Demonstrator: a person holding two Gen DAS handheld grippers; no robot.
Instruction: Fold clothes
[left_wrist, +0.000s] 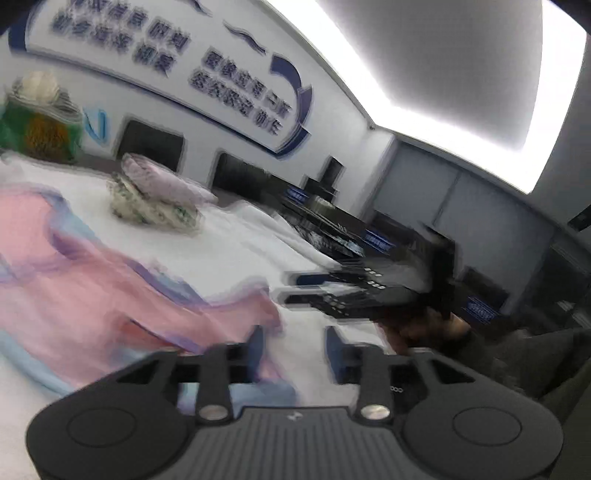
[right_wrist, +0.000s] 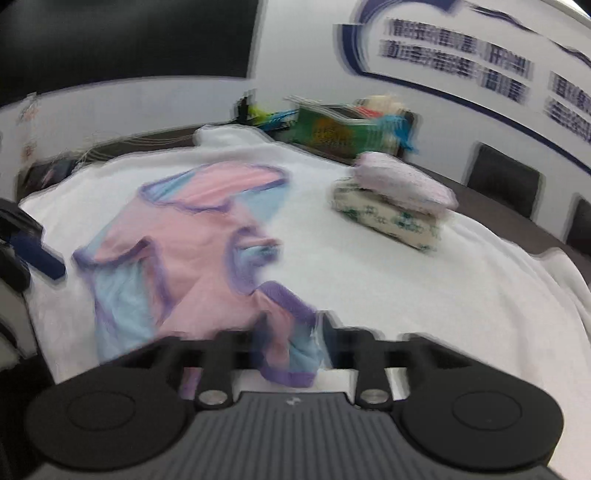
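A pink top with pale-blue panels and purple trim (right_wrist: 199, 258) lies spread and partly bunched on the white-covered table (right_wrist: 406, 295). My right gripper (right_wrist: 295, 332) is low over its near corner. The fingers stand apart, and the purple-edged hem lies between them, not visibly pinched. My left gripper (left_wrist: 295, 350) is open over the white cover, its left finger beside the pink top's (left_wrist: 92, 288) edge. In the left wrist view the right gripper (left_wrist: 284, 286) shows beyond it, with a hand behind. Both views are blurred.
A stack of two folded clothes (right_wrist: 395, 203) sits at the right of the table, also in the left wrist view (left_wrist: 155, 199). A green basket of clothes (right_wrist: 332, 133) stands at the far edge. Dark chairs (right_wrist: 502, 181) line the wall with blue lettering.
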